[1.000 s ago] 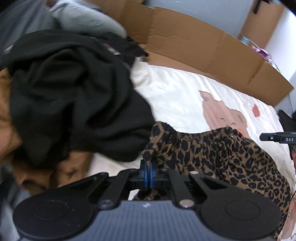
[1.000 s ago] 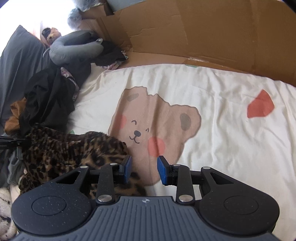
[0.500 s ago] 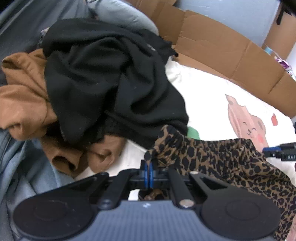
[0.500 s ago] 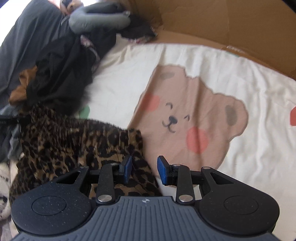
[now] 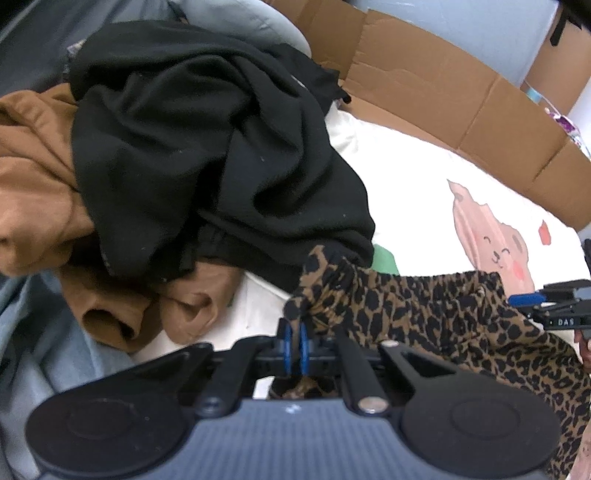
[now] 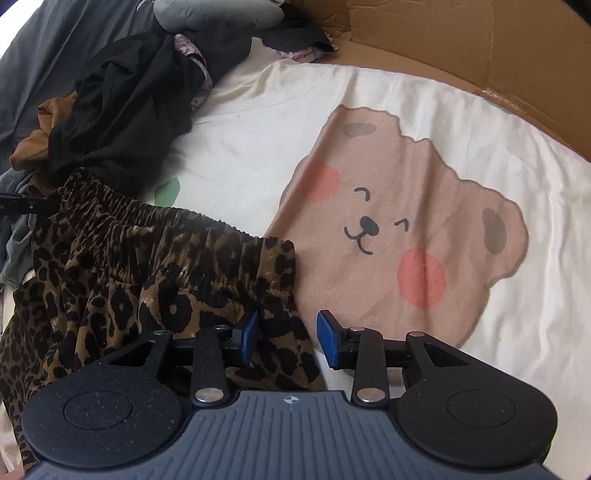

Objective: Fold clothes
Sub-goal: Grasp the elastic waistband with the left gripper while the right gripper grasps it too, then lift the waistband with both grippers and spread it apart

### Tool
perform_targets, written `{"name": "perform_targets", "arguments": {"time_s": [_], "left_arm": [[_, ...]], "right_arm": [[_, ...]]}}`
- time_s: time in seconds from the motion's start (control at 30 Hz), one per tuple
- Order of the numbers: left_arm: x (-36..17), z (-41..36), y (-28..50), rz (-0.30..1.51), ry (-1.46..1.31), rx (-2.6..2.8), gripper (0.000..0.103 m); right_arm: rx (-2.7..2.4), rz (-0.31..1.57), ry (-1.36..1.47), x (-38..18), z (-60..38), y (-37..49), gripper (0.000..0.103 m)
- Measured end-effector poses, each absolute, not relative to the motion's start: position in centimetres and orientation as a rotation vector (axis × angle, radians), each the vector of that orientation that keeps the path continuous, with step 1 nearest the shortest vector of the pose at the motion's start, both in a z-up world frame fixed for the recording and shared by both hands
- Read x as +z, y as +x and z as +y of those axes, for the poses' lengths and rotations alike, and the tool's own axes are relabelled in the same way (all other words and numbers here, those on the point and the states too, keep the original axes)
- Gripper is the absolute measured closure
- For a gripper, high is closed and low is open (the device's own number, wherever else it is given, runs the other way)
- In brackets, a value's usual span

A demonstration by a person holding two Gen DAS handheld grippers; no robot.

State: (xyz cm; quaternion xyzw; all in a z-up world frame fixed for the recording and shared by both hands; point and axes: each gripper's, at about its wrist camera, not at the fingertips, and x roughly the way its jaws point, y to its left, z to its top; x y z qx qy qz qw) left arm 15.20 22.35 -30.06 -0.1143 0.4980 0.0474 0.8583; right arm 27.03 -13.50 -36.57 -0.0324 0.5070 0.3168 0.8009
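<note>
A leopard-print garment [image 5: 443, 317] with an elastic waistband lies on the cream bear-print sheet [image 6: 369, 122]. My left gripper [image 5: 294, 341] is shut on one corner of its waistband. The waistband stretches across to the right, and the garment also shows in the right wrist view [image 6: 155, 266]. My right gripper [image 6: 288, 338] is open, its blue pads either side of the waistband's other corner, the fabric lying between them. The right gripper shows at the right edge of the left wrist view [image 5: 550, 306].
A pile of clothes lies to the left: a black garment [image 5: 207, 147], a brown one [image 5: 33, 177], a light blue one [image 5: 44, 369]. A grey pillow [image 6: 218, 13] sits behind. Cardboard panels [image 5: 461, 96] line the bed's far side.
My right gripper has moved down and left onto the waistband's corner, which now lies between its open pads. The waistband has been pulled straighter. My left gripper stays shut on its corner.
</note>
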Motion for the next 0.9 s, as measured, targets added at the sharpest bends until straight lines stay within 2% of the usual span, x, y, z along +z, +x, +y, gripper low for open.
{"name": "perform_targets", "arguments": {"time_s": [0.07, 0.2, 0.3, 0.33, 0.37, 0.4, 0.47, 0.9], "left_arm": [[-30.5, 22.3, 15.6, 1.06, -0.23, 0.094, 0.094], [-31.4, 21.9, 15.9, 1.093, -0.209, 0.08, 0.082], [-31.9, 21.5, 16.0, 1.105, -0.188, 0.066, 0.082], [-32.0, 21.4, 16.0, 1.108, -0.181, 0.062, 0.083], [-32.1, 21.4, 16.1, 1.115, -0.175, 0.053, 0.085], [-32.2, 21.3, 16.1, 1.122, -0.17, 0.045, 0.1], [-31.8, 20.8, 16.3, 1.129, -0.141, 0.028, 0.1], [-27.1, 16.5, 18.4, 0.987, -0.132, -0.09, 0.101]], "right_arm": [[0.697, 1.079, -0.095, -36.8, -12.9, 27.0, 0.061], [0.715, 1.057, -0.151, -36.8, -12.1, 26.5, 0.061], [0.723, 1.061, -0.138, -36.9, -12.4, 26.4, 0.063], [0.73, 1.067, -0.135, -36.9, -12.4, 26.4, 0.07], [0.735, 1.073, -0.133, -36.9, -12.5, 26.4, 0.082], [0.731, 1.076, -0.144, -36.8, -12.5, 26.3, 0.092], [0.712, 1.072, -0.158, -36.4, -12.7, 26.1, 0.098], [0.494, 0.995, -0.154, -31.2, -18.9, 23.7, 0.103]]}}
